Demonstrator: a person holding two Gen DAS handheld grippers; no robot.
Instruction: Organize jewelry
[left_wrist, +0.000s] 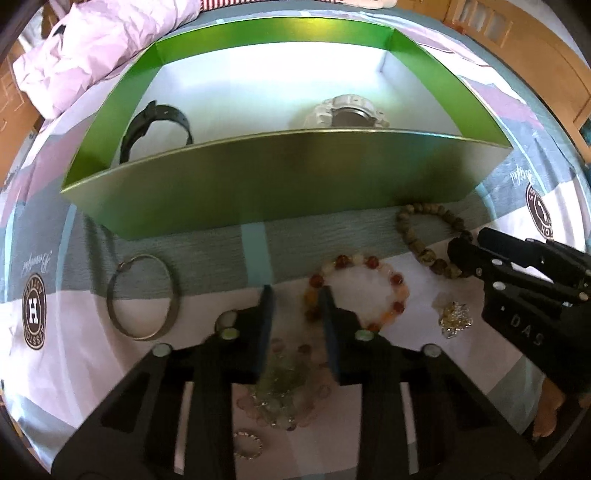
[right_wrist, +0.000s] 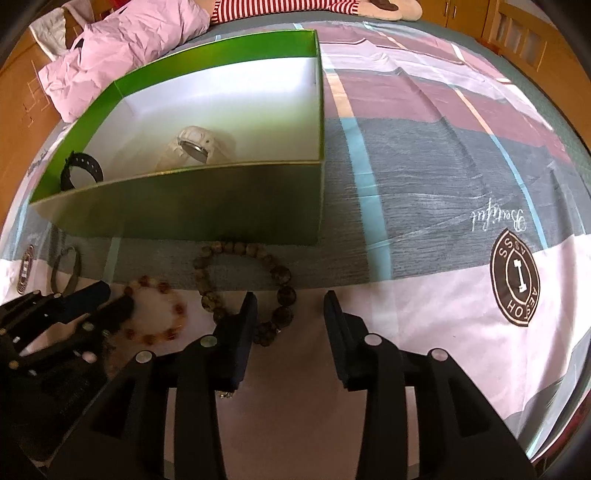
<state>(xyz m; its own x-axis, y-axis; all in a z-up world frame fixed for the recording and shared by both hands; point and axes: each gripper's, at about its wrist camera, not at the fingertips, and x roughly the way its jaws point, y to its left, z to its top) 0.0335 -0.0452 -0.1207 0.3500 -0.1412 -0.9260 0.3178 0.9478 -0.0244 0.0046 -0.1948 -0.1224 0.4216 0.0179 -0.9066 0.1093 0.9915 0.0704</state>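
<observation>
A green box with a white inside holds a black watch and a white watch. In front of it on the bedspread lie a brown bead bracelet, a red-and-white bead bracelet, a metal bangle, a pale bead bracelet, a small ring and a gold trinket. My left gripper is open, its right finger on the red-and-white bracelet's left edge. My right gripper is open, just right of the brown bracelet.
A pink crumpled cloth lies behind the box at the left. Wooden furniture stands at the far right. The patterned bedspread stretches to the right of the box.
</observation>
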